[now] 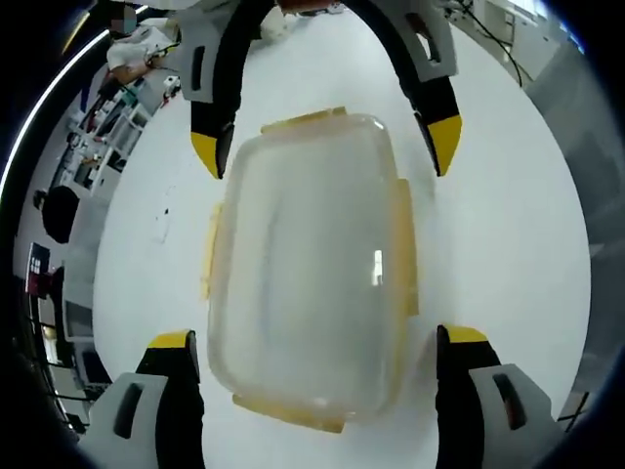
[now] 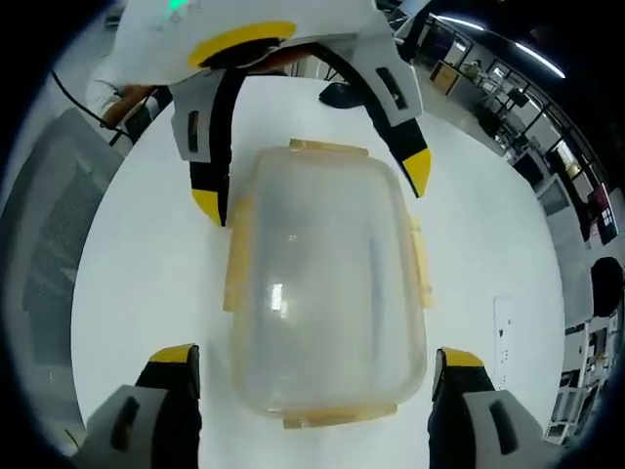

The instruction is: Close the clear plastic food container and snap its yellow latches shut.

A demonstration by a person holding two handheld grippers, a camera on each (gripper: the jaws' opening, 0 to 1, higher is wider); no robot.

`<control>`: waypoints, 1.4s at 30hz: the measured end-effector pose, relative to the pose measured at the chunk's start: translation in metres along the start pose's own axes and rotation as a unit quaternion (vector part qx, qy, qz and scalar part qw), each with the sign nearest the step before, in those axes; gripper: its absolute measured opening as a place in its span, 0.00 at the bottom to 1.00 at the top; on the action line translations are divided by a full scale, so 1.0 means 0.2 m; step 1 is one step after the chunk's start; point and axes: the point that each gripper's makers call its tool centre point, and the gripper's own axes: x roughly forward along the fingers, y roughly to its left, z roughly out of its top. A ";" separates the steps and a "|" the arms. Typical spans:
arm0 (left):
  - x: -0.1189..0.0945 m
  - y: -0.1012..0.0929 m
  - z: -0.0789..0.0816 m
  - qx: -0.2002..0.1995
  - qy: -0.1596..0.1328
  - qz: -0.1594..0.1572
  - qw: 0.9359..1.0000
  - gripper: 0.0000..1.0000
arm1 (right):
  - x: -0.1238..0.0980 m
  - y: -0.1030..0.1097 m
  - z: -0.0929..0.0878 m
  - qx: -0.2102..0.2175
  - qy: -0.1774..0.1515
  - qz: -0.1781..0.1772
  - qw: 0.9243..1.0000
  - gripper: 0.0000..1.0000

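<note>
Left gripper view looks down on the clear plastic food container [image 1: 311, 269] lying on the white tabletop [image 1: 508, 225], lid on, with yellow latches [image 1: 404, 244] along its sides and ends; whether they are snapped down is hard to tell. Nothing can be made out inside through the cloudy lid. The left tongs [image 1: 317, 342] stand wide open either side of its near end, holding nothing. Right gripper view shows the same container [image 2: 322, 283] between the right tongs [image 2: 317, 357], also spread wide and empty, with the other tongs opposite at its far end.
</note>
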 end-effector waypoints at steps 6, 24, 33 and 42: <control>-0.03 0.01 0.00 -0.018 -0.007 0.007 1.000 0.99 | -0.02 0.00 0.01 0.007 -0.006 -0.011 1.000 0.99; -0.09 -0.04 -0.01 -0.032 -0.018 0.026 0.999 0.99 | -0.09 0.04 0.04 0.051 -0.048 -0.036 0.997 0.99; -0.13 -0.08 -0.03 -0.051 -0.028 0.030 0.998 0.99 | -0.13 0.05 0.05 0.074 -0.070 -0.053 0.993 0.99; -0.18 -0.12 -0.02 -0.087 -0.056 0.036 0.994 0.98 | -0.16 0.08 0.07 0.101 -0.104 -0.081 0.986 0.99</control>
